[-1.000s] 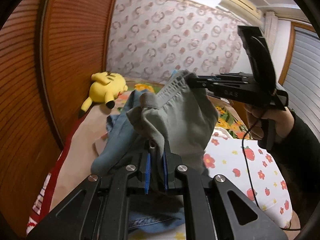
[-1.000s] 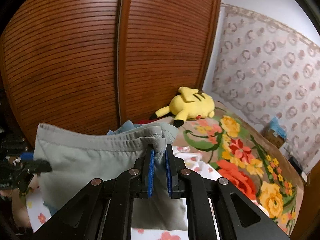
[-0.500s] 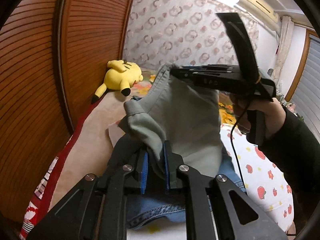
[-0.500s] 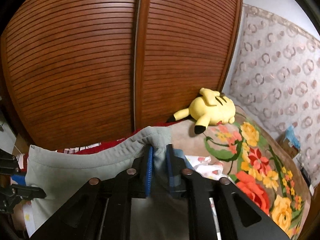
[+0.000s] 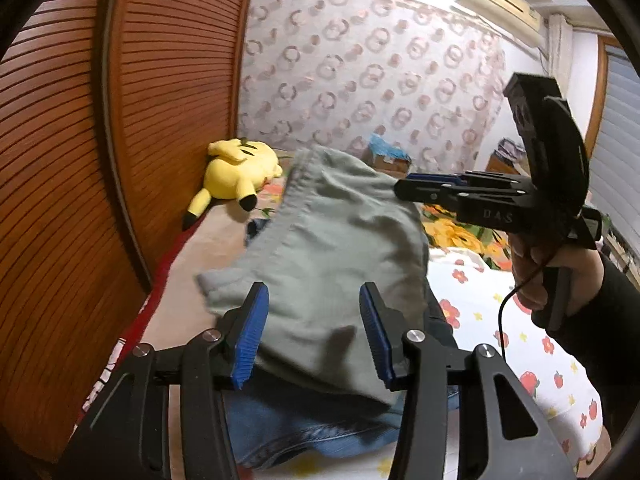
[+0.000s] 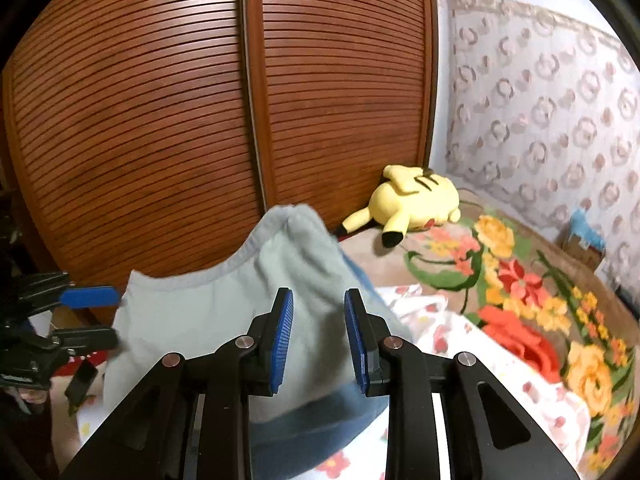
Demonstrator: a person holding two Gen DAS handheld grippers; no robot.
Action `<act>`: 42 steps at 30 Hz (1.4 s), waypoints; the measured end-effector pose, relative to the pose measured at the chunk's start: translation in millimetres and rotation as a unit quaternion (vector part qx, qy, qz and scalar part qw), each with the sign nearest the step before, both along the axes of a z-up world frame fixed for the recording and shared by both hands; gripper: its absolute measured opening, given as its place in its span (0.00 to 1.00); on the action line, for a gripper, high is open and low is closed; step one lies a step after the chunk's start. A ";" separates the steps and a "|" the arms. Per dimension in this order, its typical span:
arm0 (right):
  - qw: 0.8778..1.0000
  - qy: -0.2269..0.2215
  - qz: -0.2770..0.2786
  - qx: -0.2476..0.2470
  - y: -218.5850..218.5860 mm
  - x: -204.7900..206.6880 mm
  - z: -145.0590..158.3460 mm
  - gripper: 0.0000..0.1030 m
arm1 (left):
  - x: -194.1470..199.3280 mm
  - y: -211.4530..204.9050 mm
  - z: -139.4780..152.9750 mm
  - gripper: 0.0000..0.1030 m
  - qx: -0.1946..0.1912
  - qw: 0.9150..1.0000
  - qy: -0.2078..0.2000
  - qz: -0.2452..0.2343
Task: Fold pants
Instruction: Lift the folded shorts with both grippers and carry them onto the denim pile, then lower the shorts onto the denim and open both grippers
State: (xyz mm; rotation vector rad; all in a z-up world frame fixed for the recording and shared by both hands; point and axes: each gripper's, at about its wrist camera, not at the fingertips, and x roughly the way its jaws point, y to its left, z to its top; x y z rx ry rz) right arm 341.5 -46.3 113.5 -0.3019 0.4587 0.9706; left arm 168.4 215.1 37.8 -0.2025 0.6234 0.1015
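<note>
Grey-green pants (image 5: pixel 336 248) sag, blurred, over a heap of blue jeans (image 5: pixel 304 428) on the bed. My left gripper (image 5: pixel 312 336) is opening; its blue pads stand apart with the cloth lying loose between and beyond them, not pinched. My right gripper (image 6: pixel 319 340) is opening too, and the pants (image 6: pixel 192 320) hang just past its parted pads above the jeans (image 6: pixel 312 428). In the left wrist view the right gripper (image 5: pixel 404 189) hovers at the pants' far corner, held by a person's hand (image 5: pixel 536 276). The left gripper (image 6: pixel 100 316) shows at the left edge of the right wrist view.
A yellow plush toy (image 5: pixel 236 172) (image 6: pixel 416 200) lies against the slatted wooden wardrobe doors (image 6: pixel 200 120) that run along the bed's far side. A white strawberry-print sheet (image 5: pixel 500 320) and a floral blanket (image 6: pixel 520 300) cover the bed. A patterned wall closes off its head.
Both grippers were shut on the pants' waistband and held it up. Their pads have now parted, the cloth has slipped free, and the pants have dropped onto the jeans.
</note>
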 end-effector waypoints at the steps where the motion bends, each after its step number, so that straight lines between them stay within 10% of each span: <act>1: 1.000 0.002 -0.002 -0.004 -0.5 0.2 -3.2 0.27 | 3.5 -2.5 -3.4 0.47 0.001 1.000 0.007 -0.004; 16: 0.999 0.041 -0.029 -0.007 11.3 33.8 -19.9 0.27 | 12.3 -17.5 -42.6 0.48 0.007 0.998 0.055 -0.009; 28: 0.998 0.035 -0.054 0.022 -21.1 -19.2 -24.0 0.27 | 1.6 -26.2 -29.6 0.76 0.016 0.999 0.043 -0.012; 42: 0.994 0.011 -0.093 0.051 -80.4 -100.9 -21.5 0.44 | -17.9 -50.1 -8.8 0.76 0.037 0.999 0.018 -0.026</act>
